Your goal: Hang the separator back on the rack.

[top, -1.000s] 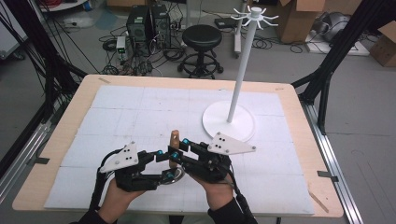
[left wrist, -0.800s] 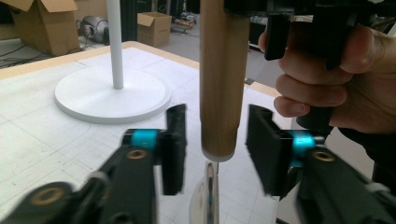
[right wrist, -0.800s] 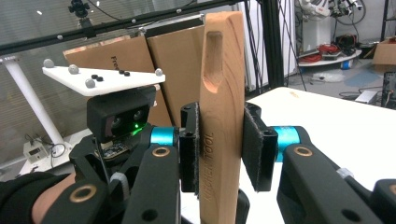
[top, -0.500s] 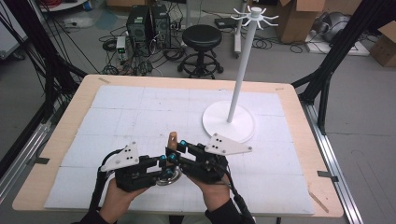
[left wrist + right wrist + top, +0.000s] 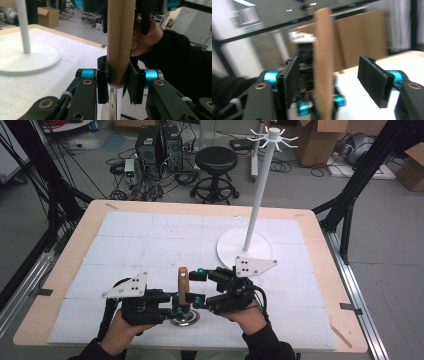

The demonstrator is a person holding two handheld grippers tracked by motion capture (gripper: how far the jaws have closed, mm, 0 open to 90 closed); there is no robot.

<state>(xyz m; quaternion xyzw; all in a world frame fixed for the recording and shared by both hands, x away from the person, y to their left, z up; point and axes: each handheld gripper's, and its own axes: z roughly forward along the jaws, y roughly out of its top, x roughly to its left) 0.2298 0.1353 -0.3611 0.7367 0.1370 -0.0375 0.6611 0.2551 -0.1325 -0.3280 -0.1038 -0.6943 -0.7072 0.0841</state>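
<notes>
A utensil with a light wooden handle [image 5: 183, 281] and a round metal head [image 5: 183, 320] stands upright near the table's front edge. My left gripper [image 5: 178, 308] is shut on the handle's lower end. In the left gripper view its pads [image 5: 102, 82] press the wood [image 5: 121, 37] just above the shiny metal shaft [image 5: 112, 105]. My right gripper [image 5: 198, 286] is just right of the handle. Its jaws have just been opening and stand apart on either side of the handle [image 5: 323, 62], with neither pad [image 5: 372, 80] touching it.
A white stand [image 5: 257, 200] with a hook crown on top rises from a round base [image 5: 227, 251] right of centre, just behind my right hand. White gridded mats [image 5: 150, 245] cover the wooden table. A stool and boxes stand on the floor beyond.
The left jaws closed on the lower handle. The right jaws then opened off the handle and drew slightly right. The handle went from tilted to upright.
</notes>
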